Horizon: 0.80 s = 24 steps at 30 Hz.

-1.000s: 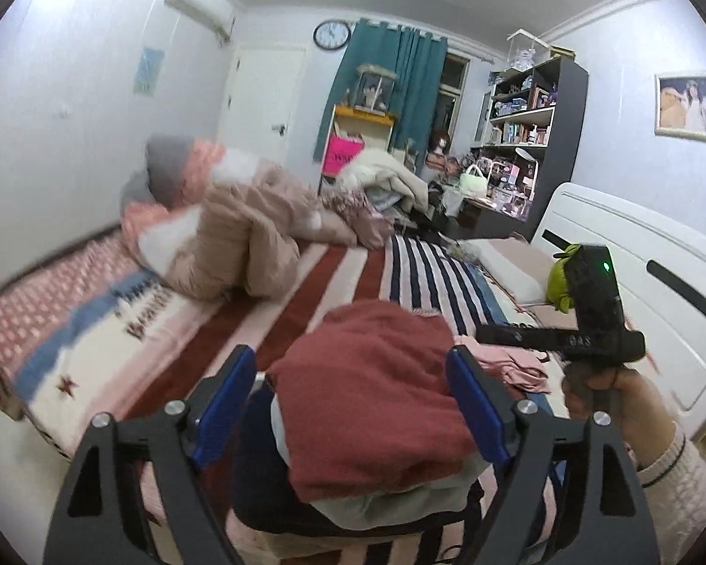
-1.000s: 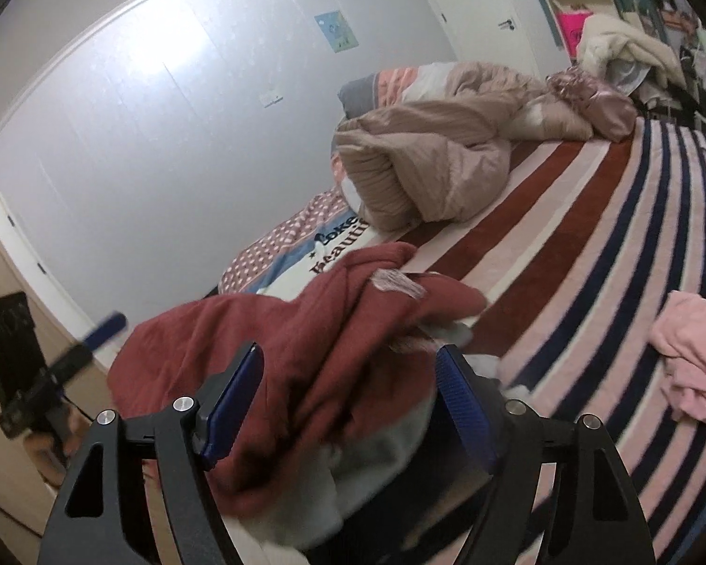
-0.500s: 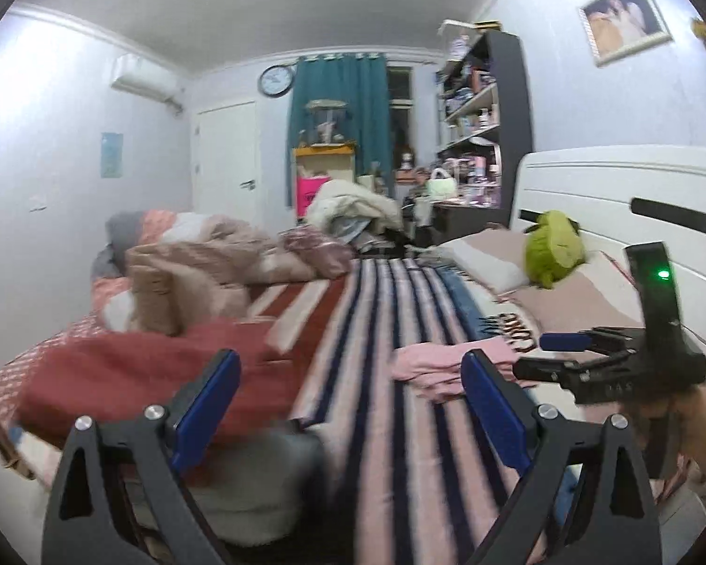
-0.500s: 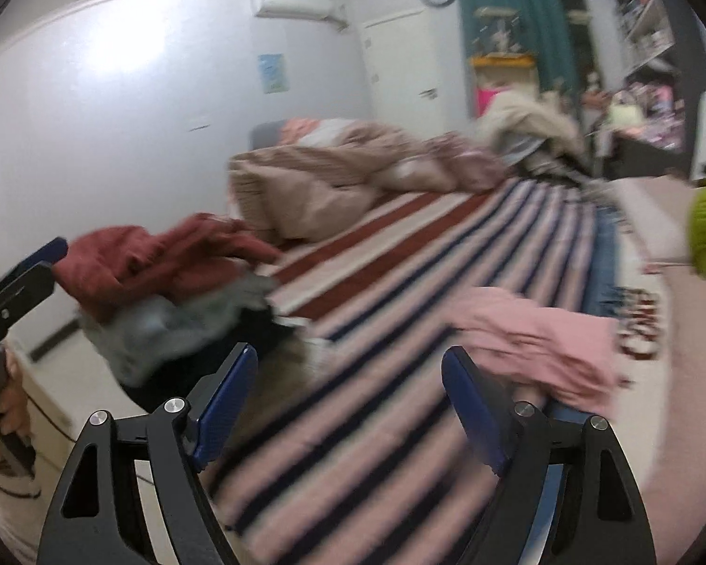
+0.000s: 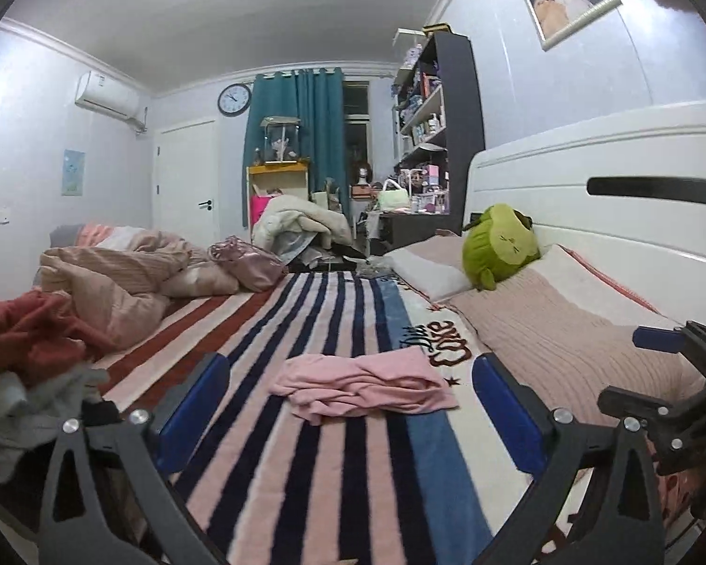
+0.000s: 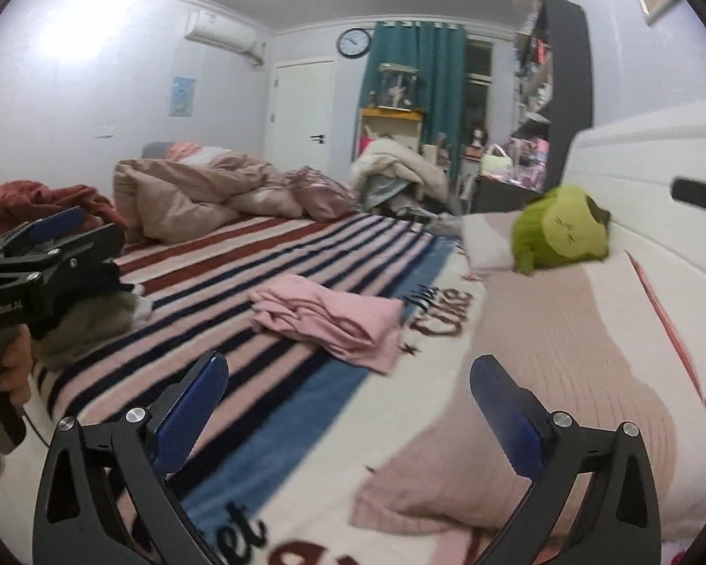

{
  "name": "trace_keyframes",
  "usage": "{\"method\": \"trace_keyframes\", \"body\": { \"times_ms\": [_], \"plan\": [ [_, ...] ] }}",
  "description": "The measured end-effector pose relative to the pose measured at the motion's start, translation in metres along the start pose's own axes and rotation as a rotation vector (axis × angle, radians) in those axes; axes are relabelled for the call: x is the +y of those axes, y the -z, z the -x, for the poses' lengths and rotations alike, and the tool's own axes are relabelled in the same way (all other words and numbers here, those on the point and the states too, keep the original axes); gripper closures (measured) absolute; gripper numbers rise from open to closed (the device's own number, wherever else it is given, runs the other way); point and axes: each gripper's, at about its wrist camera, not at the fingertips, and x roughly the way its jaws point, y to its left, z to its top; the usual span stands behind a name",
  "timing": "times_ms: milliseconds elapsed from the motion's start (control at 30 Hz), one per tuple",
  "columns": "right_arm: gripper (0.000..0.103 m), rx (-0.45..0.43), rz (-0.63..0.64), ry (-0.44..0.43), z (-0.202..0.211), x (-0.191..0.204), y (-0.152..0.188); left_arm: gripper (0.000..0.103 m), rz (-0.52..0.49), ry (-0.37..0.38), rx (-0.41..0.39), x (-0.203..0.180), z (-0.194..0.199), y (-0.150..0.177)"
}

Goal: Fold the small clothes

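Opening wide and empty, the left gripper (image 5: 348, 405) and right gripper (image 6: 348, 405) face the crumpled pink garment (image 5: 362, 386) on the striped blanket (image 5: 306, 471); it lies dead ahead of the left, ahead-left of the right, long axis seemingly crosswise.

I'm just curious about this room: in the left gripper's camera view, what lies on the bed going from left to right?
Rumpled rust-red garment → crumpled beige quilt → crumpled pink garment → round green plush toy.

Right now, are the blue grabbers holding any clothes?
No. The left gripper and right gripper are opening with nothing between them; the pink garment lies untouched.
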Motion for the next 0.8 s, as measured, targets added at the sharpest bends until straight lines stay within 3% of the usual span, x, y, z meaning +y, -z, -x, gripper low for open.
{"method": "trace_keyframes", "body": {
  "times_ms": [267,800],
  "plan": [
    [0.0,-0.013,-0.037,0.008,0.014,-0.006,0.024,0.001,-0.008,0.013,0.017,-0.009,-0.002,0.012],
    [0.0,-0.05,-0.079,-0.009,0.032,0.023,0.018,0.001,0.031,0.012,0.035,0.013,0.013,0.023]
  ]
}}
